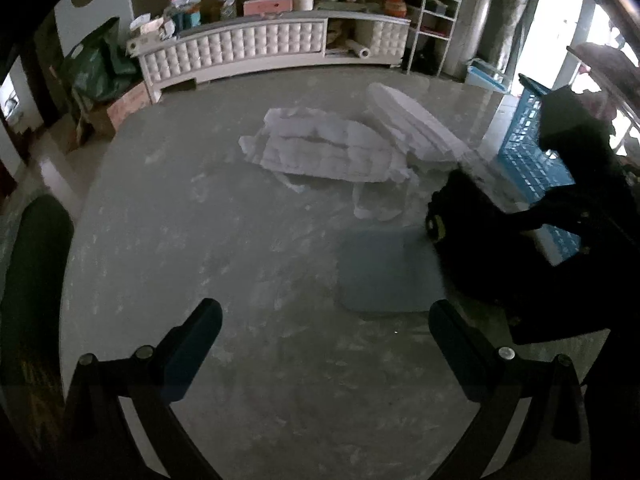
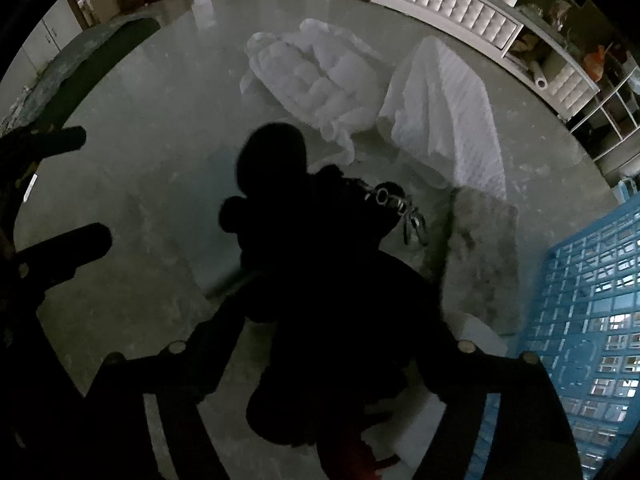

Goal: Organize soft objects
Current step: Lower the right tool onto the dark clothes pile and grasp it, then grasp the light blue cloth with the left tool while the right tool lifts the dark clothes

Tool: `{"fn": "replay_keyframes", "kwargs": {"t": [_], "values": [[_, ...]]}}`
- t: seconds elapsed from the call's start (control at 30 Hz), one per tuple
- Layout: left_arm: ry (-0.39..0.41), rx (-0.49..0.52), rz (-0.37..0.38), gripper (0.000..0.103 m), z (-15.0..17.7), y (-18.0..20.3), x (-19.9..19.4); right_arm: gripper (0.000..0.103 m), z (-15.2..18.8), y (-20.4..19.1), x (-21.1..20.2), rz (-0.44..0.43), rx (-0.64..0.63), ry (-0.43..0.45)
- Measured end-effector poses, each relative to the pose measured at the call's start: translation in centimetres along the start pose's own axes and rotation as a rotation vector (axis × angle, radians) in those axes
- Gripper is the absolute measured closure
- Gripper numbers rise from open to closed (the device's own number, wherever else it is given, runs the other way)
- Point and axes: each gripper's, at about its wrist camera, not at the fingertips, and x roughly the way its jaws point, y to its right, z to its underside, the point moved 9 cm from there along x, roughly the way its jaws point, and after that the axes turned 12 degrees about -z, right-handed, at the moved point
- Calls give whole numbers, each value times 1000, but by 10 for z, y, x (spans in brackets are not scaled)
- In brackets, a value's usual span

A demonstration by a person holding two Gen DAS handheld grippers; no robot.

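A black soft toy (image 2: 280, 168) with a silver chain lies on the grey marble table (image 1: 180, 220). My right gripper (image 2: 340, 320) points almost straight down over it, and the dark mass fills the gap from finger to finger, so it looks shut on the toy. In the left wrist view the toy (image 1: 460, 216) sits at the right, under the dark right gripper. My left gripper (image 1: 324, 312) hangs open over bare table, with nothing between its fingers. A flat blue-grey pad (image 1: 388, 272) lies just beyond its right finger.
A white puffy jacket (image 1: 320, 148) and a folded white quilted cloth (image 2: 444, 112) lie mid-table. A grey fluffy pad (image 2: 480, 260) lies beside a blue plastic crate (image 2: 592, 320) at the right edge. Beyond the table stands a white tufted cabinet (image 1: 260, 48).
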Motion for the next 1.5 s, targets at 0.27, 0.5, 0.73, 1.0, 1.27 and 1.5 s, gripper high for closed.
{"fn": "replay_keyframes", "kwargs": {"t": [0.27, 0.5, 0.73, 1.0, 1.27, 1.5], "values": [[30, 29, -2, 0, -1, 5, -3, 51, 4, -1, -4, -37, 33, 16], [25, -6, -7, 0, -3, 0, -4, 55, 14, -4, -18, -58, 46, 40], [28, 12, -8, 0, -9, 8, -8, 55, 11, 3, -60, -84, 74, 110], [51, 92, -13, 0, -15, 34, -10, 55, 8, 8, -120, -101, 80, 198], [34, 148, -37, 0, -14, 54, 4, 55, -2, 11, -182, -89, 94, 295], [14, 163, -46, 0, -14, 61, 15, 55, 8, 49, -220, -51, 115, 361]]}}
